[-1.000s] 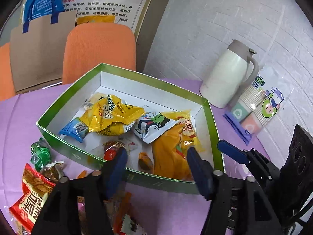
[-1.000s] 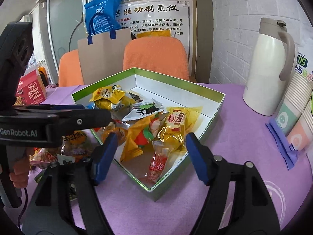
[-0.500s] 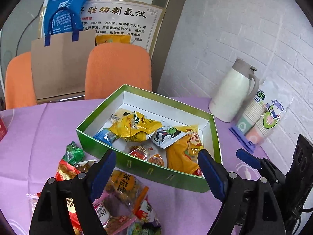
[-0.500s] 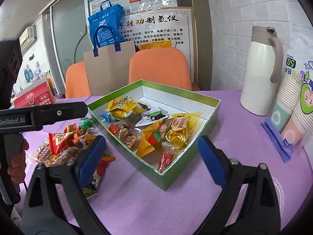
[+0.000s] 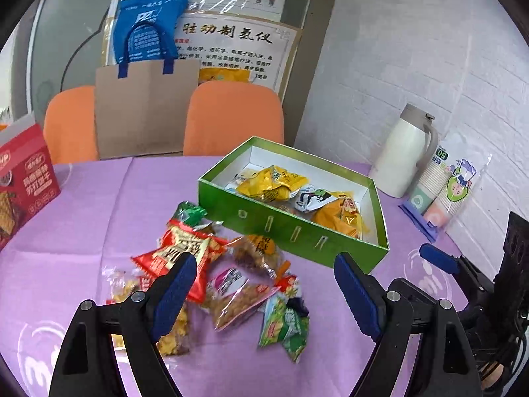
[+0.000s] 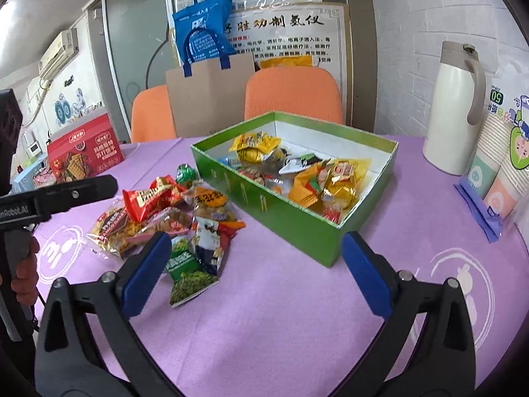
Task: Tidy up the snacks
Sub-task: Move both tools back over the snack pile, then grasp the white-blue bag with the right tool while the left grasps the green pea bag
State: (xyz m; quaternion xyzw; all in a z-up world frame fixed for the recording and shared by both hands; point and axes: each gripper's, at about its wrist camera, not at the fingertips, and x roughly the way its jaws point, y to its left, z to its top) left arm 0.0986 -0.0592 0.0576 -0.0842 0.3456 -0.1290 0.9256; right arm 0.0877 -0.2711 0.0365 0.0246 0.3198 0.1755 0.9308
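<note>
A green open box (image 5: 291,231) (image 6: 297,221) stands on the purple tablecloth and holds yellow packets (image 5: 271,185) (image 6: 254,147) and other small snacks. To its left lies a loose pile of snack packets (image 5: 231,274) (image 6: 172,211), among them a red packet (image 5: 178,248) and a green pea packet (image 6: 188,274). My left gripper (image 5: 263,264) hovers open over the near side of the pile, with nothing held. My right gripper (image 6: 256,238) is open and empty above bare cloth, near the box's front corner.
A white jug (image 5: 403,152) (image 6: 456,109) and a sleeve of paper cups (image 5: 446,185) stand at the right by the brick wall. A red cracker box (image 5: 23,182) sits far left. Orange chairs (image 5: 231,115) and a paper bag (image 5: 142,106) are behind the table.
Both grippers have drawn back from over the box and their jaws have widened. The snack pile on the cloth has come into full view.
</note>
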